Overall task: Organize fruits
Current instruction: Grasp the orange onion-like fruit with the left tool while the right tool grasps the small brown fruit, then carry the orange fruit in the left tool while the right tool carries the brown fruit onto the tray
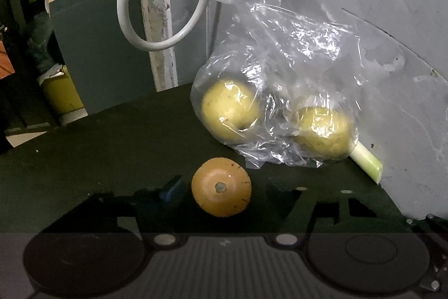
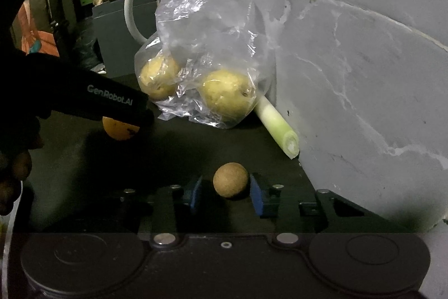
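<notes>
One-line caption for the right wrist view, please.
Right tongs open around a small brown round fruit on the dark table, before a clear plastic bag of two yellow fruits.

A dark tabletop (image 2: 84, 173) runs up to a pale wall, and a clear plastic bag (image 2: 201, 46) holding two yellow-green fruits rests on it near that wall. Just in front of the bag to its left lies an orange fruit (image 1: 221, 187), and a pale green stalk (image 2: 275, 125) (cut end toward the camera) lies on the bag's right, poking out from behind it along the wall's foot. Further forward of the bag sits a small brown round fruit (image 2: 231, 180).
</notes>
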Demonstrator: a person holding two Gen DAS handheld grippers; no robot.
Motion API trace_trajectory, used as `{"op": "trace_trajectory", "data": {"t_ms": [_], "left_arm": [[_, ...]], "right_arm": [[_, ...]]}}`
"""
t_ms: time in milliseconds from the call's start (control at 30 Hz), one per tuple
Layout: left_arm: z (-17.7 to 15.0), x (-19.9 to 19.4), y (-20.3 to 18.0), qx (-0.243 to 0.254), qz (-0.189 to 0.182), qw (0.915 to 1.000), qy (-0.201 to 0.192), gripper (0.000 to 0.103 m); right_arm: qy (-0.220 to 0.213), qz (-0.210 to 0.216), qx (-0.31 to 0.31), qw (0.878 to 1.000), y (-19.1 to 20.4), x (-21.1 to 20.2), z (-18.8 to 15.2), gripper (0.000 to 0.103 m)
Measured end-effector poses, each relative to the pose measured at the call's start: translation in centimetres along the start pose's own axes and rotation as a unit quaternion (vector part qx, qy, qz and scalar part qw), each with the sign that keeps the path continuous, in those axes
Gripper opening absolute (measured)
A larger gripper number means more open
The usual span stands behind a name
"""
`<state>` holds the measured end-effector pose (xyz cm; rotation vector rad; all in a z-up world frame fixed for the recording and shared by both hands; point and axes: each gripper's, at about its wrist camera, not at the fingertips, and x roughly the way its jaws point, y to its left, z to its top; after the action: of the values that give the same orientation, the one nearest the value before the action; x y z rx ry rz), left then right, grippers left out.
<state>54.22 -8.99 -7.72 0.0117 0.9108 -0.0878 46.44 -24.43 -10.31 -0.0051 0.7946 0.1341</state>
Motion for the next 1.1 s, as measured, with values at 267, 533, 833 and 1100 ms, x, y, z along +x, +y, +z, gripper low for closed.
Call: {"op": "trace_trajectory", "data": {"t_ms": [267,533,833,1100], "left_arm": [[-0.3,-0.4,0.2,-0.007,0.005,1.0000,0.004,0.049],[-1.5,-1.9,-0.5,0.002,-0.005,0.9999,0.013,0.048],[-3.1,-5.5,-1.1,-0.003,-0.018,0.9997,0.017,0.048],[-4.0,-9.4,-0.8,-0.017,-0.022,0.9996,0.005,0.048]], "right_arm": [[0.001,0.004,0.001,1.000,0.1,-0.3,-0.2,0.030],[0.005,0.011,0.003,1.000,0.3,-1.6,-0.7,0.029],[-0.001,0.008,0.002,1.000,0.3,-4.4,-0.9,0.029],[-0.020,0.013,-0.011,1.000,1.4,-7.7,-0.6,0.029]]}}
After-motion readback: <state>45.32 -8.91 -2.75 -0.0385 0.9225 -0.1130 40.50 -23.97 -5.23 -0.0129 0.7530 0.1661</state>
